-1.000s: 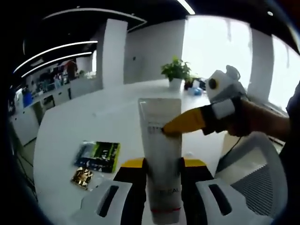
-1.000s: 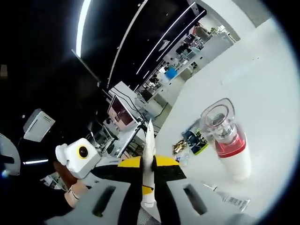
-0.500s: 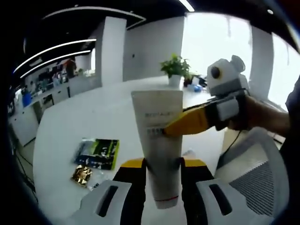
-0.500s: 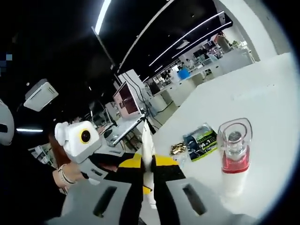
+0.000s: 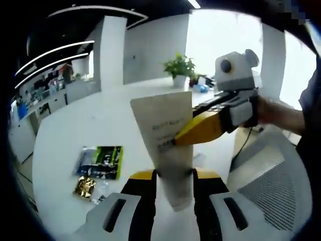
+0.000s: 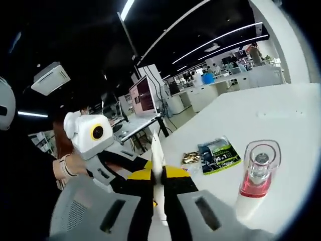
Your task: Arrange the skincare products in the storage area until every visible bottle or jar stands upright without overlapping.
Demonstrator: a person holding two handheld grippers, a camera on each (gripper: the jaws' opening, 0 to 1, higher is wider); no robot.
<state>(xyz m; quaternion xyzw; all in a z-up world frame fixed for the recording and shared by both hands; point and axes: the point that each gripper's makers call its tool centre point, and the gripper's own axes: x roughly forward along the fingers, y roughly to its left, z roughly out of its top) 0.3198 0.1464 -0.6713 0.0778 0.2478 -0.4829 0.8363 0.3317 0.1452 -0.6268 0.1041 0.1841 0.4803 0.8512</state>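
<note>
In the left gripper view, the left gripper [image 5: 173, 175] pinches a flat white squeeze tube [image 5: 164, 145] between its jaws, above the white table [image 5: 65, 150]. The yellow-tipped right gripper [image 5: 176, 142] nips the tube's middle from the right. A green-and-black packet [image 5: 100, 161] lies on the table.

In the right gripper view, the right gripper [image 6: 157, 175] clamps the tube [image 6: 157, 170], seen edge-on. A clear-capped bottle with a red band [image 6: 257, 176] stands upright to the right.

Tube [image 5: 165, 145]: matt white plastic, smooth.
Bottle [image 6: 256, 183]: glossy clear plastic cap, red band, white body.
Desk [image 5: 95, 130]: smooth white top, slight sheen.
Sachets [image 5: 100, 161]: glossy printed foil.
Chair [image 5: 271, 191]: white mesh.
</note>
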